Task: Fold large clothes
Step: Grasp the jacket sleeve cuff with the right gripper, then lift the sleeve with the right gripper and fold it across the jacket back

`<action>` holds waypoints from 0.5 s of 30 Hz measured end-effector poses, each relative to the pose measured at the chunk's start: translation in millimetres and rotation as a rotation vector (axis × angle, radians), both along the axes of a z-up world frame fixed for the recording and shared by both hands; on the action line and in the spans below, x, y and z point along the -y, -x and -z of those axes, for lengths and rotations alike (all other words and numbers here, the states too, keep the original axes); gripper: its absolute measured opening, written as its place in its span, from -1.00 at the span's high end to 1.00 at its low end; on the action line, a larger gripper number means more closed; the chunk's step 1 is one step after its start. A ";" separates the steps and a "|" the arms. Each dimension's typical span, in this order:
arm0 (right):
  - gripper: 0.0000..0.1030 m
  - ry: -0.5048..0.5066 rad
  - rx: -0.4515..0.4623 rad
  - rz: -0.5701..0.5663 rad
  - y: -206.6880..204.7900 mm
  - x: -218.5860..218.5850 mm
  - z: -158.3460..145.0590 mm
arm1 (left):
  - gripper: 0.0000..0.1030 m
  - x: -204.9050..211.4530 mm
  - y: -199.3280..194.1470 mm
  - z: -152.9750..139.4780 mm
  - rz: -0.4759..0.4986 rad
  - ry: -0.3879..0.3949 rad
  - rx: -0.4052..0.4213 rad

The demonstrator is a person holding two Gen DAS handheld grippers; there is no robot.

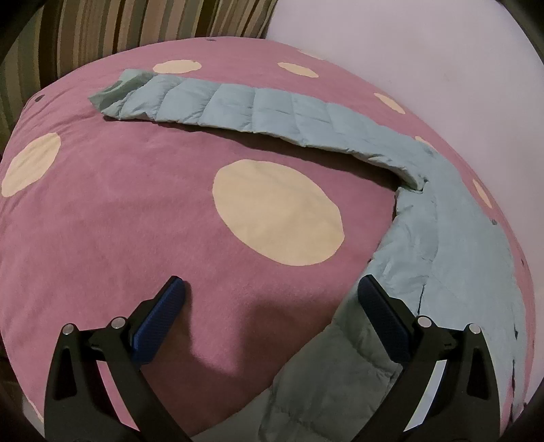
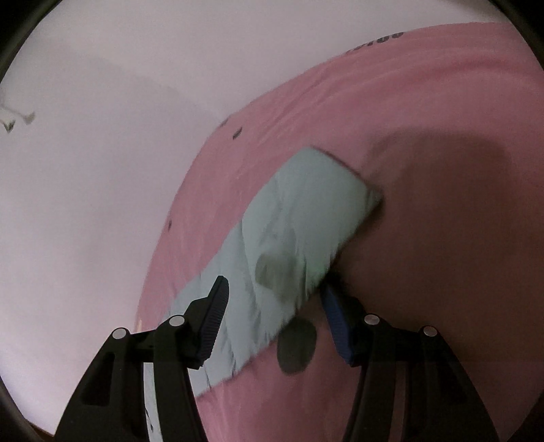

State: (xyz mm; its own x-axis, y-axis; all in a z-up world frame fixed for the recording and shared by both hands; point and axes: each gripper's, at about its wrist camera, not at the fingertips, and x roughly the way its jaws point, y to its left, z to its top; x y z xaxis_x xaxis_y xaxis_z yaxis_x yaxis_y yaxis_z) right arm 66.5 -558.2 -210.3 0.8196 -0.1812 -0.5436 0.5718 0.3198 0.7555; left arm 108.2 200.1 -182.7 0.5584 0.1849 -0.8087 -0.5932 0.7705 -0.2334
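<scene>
1. The left wrist camera sits just behind the left gripper (image 1: 270,292), its two fingers rising from the bottom edge. It looks steeply down, close over a pink spotted blanket (image 1: 112,217), toward a striped curtain (image 1: 136,23) and pale wall (image 1: 408,51) at the top.
2. The right wrist camera sits just behind the right gripper (image 2: 273,294), tilted and blurred, close over the blanket (image 2: 442,119), with the wall (image 2: 102,136) at left.
3. Both views share the blanket, the wall and a pale blue jacket (image 1: 272,108) (image 2: 306,210).
</scene>
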 end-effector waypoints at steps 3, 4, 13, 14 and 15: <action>-0.09 -0.005 0.031 0.029 -2.2 6.5 3.0 | -0.96 3.2 -2.0 1.8 0.001 -0.026 -0.010; -0.09 -0.002 0.037 0.034 -3.7 8.3 3.3 | -0.96 4.4 -2.8 2.3 0.002 -0.035 -0.014; 0.89 0.009 -0.029 0.003 -17.7 20.4 8.4 | -0.96 7.0 -2.8 5.3 -0.004 -0.065 -0.023; 0.90 0.029 -0.030 0.000 -17.3 19.1 2.7 | -0.96 7.2 -2.2 5.5 -0.004 -0.065 -0.023; 0.90 0.049 -0.030 -0.005 -18.8 17.1 -2.1 | -0.96 7.0 -2.0 5.7 -0.005 -0.065 -0.021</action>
State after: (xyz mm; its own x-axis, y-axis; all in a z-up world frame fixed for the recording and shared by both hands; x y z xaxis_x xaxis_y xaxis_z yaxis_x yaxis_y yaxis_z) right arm 85.2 -575.3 -208.2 0.8041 -0.2038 -0.5585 0.5921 0.3591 0.7214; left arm 110.2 193.1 -188.3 0.5405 0.2403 -0.8063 -0.6011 0.7808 -0.1703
